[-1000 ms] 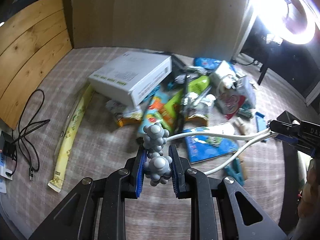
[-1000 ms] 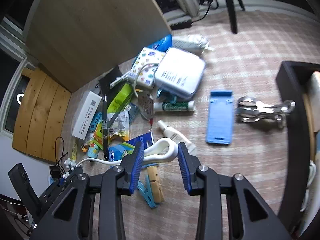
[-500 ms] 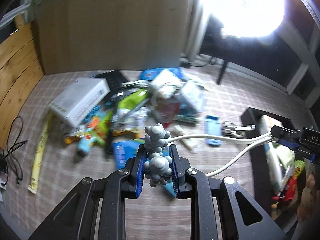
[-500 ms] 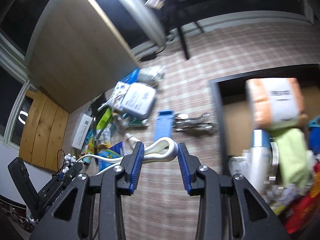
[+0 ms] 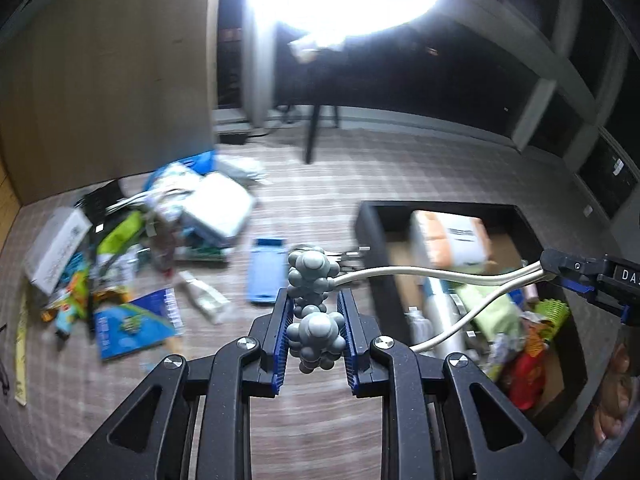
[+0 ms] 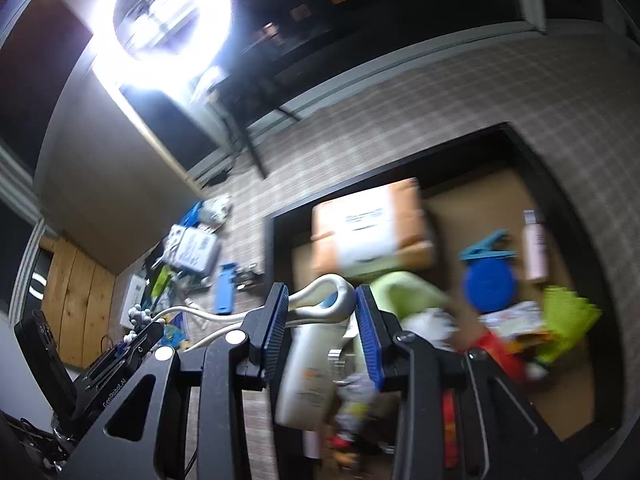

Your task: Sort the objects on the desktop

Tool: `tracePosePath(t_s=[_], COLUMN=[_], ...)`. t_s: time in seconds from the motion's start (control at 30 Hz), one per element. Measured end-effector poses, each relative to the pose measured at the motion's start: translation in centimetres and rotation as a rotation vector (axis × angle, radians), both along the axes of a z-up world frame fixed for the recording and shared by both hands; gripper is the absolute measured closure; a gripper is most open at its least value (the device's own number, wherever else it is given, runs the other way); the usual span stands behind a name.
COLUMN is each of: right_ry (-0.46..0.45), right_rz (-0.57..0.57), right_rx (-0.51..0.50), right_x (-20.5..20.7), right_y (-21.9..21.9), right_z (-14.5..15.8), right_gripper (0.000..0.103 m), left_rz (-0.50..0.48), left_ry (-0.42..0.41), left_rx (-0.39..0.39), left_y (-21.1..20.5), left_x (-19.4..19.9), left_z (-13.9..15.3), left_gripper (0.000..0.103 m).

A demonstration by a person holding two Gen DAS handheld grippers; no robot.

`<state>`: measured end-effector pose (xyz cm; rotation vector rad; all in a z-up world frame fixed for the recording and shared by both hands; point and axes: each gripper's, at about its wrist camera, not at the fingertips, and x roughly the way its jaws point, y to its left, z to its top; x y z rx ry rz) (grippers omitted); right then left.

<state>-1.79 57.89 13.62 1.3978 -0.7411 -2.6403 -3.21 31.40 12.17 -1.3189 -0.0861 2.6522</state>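
carrying a white looped massager [image 5: 420, 276] over the black box's [image 5: 368, 220] near edge, left gripper [image 5: 314, 316] clamping its grey knobbed end, right gripper [image 6: 322, 312] clamping its loop; box part-filled, clutter pile [image 5: 132, 248] awaiting sorting.

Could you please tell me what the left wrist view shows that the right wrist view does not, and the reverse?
Only the left wrist view shows the left gripper shut on the massager's grey knobbed head, plus a blue booklet on the floor. Only the right wrist view shows the right gripper around the massager's white loop, and a blue round lid in the bin. Both show the black bin, the orange-and-white box and the blue stand.
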Motion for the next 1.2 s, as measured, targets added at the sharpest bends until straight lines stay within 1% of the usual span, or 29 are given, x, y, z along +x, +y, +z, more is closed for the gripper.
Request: tracePosePath(t_s=[0.23,0.37,0.53,0.57,0.6,0.63,0.67,0.7,0.73,0.8,1.0,1.2], right_ry=[0.0,-0.005,-0.006,-0.007,-0.009,-0.008,-0.01,-0.006,0.005,0.009,0.008,0.02], right_rz=[-0.09,-0.117,-0.139,-0.139,-0.141,-0.145,-0.149,-0.153,-0.164,-0.17,-0.156,-0.129], right_rx=[0.004,0.001,0.01,0.02,0.037,0.072,0.096,0.114,0.136,0.153,0.148,0.158], right_x=[2.7,3.8,4.6,4.7,4.8,4.9,4.9,5.0,5.3,5.4,5.4,5.7], right_y=[6.1,8.2,9.8,9.9,10.0,10.1,10.1,10.1,10.2,10.3,10.2,8.5], right_z=[-0.1,-0.4,-0.5,-0.5,-0.4,-0.3,-0.2,0.0,0.2,0.3,0.4,0.8], right_gripper=[0.069,0.069,0.069,0.068,0.067,0.063,0.048,0.038,0.038,0.037,0.037,0.037], left_rz=[-0.085,-0.116,-0.141,-0.148,-0.154,-0.154,-0.154,-0.156,-0.159,-0.163,-0.152,-0.129], left_ry=[-0.005,-0.013,-0.023,-0.029,-0.034,-0.032,-0.013,-0.004,0.001,0.004,0.014,0.038], left_rx=[0.003,-0.002,-0.002,0.004,0.007,0.005,0.003,-0.001,-0.009,-0.015,-0.021,-0.025], left_y=[5.8,8.2,9.8,10.1,10.4,10.6,10.8,10.9,11.0,11.1,10.7,9.4], left_x=[-0.2,-0.1,-0.1,-0.1,-0.2,-0.1,0.1,0.2,0.3,0.4,1.0,2.1], left_z=[-0.1,-0.3,-0.5,-0.5,-0.5,-0.4,-0.2,0.0,0.1,0.2,0.6,1.7], left_gripper=[0.082,0.082,0.082,0.076,0.058,0.048,0.038,0.037,0.037,0.037,0.037,0.037])
